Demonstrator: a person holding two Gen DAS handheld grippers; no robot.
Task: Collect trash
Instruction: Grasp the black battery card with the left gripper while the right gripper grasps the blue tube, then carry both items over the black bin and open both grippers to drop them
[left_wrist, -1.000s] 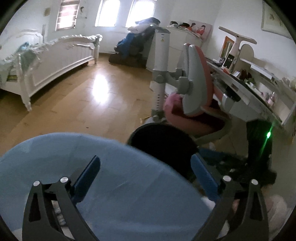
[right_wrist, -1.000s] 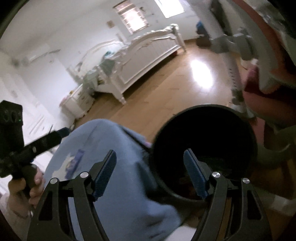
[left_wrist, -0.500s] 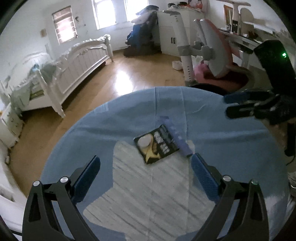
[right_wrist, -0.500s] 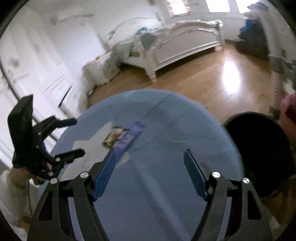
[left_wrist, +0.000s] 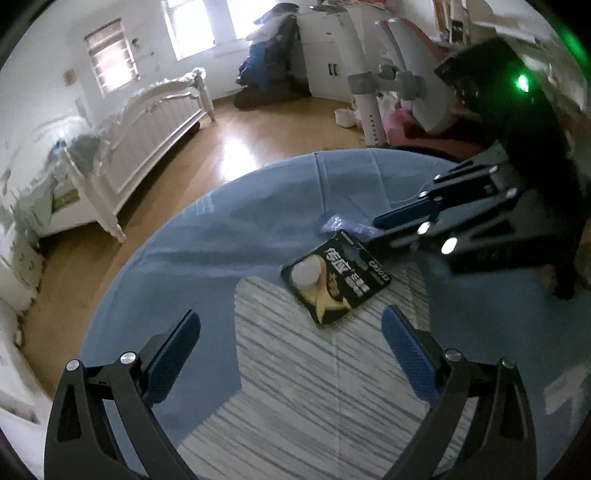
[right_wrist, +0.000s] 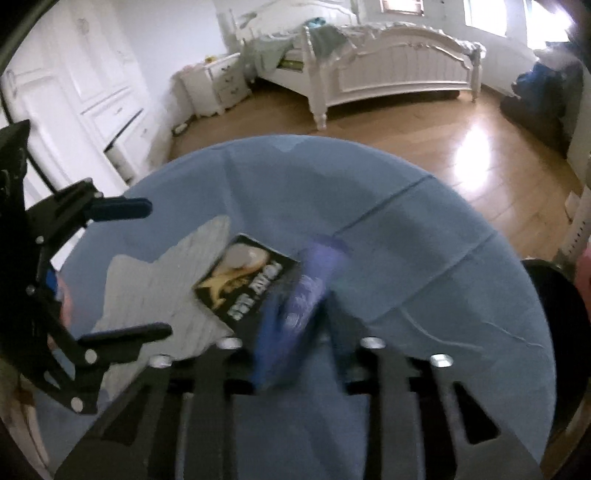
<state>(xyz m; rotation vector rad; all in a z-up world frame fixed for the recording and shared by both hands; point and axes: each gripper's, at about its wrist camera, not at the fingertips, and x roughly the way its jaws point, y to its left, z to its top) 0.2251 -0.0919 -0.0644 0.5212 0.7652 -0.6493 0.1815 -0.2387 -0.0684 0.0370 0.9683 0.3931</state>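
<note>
Right wrist | right hand-held gripper (right_wrist: 295, 325) just closed onto blue wrapper (right_wrist: 310, 284) | left hand-held gripper (left_wrist: 291, 347) wide open, empty

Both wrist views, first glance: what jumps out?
The black-and-gold battery pack lying mid-table on the blue tablecloth. Right beside it, the right gripper has just been closing, a blue wrapper between its pads. The left gripper hovers open over the table.

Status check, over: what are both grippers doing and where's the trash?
Right gripper just closed on blue wrapper. Left gripper open, over black battery pack on table. Bin at table edge, path clear.
</note>
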